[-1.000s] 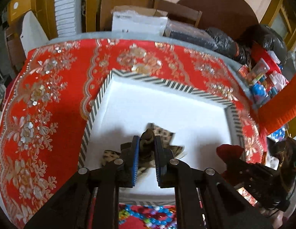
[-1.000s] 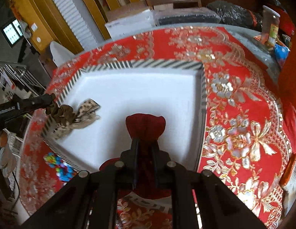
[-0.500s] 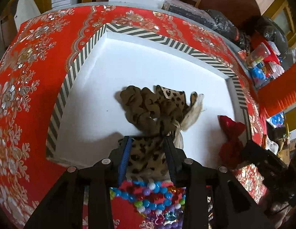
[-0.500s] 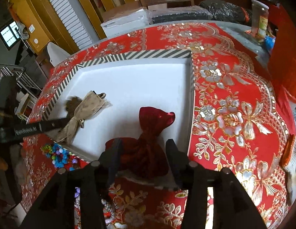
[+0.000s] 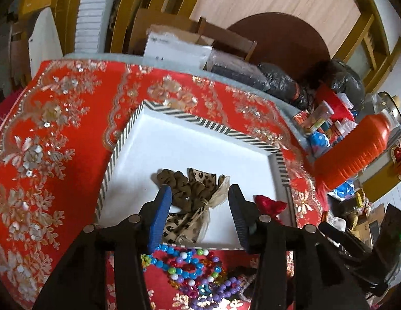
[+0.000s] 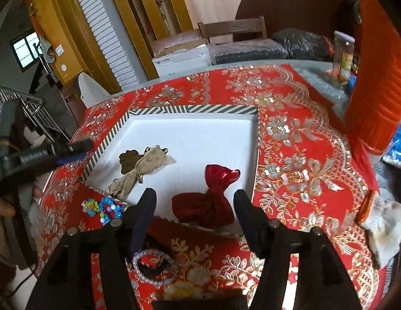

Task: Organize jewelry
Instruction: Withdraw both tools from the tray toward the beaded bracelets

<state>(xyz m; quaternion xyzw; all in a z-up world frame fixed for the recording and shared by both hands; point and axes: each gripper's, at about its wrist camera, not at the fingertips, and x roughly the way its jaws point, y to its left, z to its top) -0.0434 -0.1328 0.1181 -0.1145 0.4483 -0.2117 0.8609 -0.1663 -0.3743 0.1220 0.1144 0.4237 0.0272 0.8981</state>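
Red pouch (image 6: 203,204) between parted fingers (image 6: 143,214)

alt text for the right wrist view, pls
The open right gripper hovers above a red pouch lying in a white striped-edge tray, beside a tan pouch. Colourful beads and a bracelet lie on the red tablecloth.

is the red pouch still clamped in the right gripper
No, the right gripper stands open, its fingers apart on either side of the red pouch, which lies in the striped tray.

Bare tray floor (image 6: 200,139) beyond pouches (image 6: 208,206).
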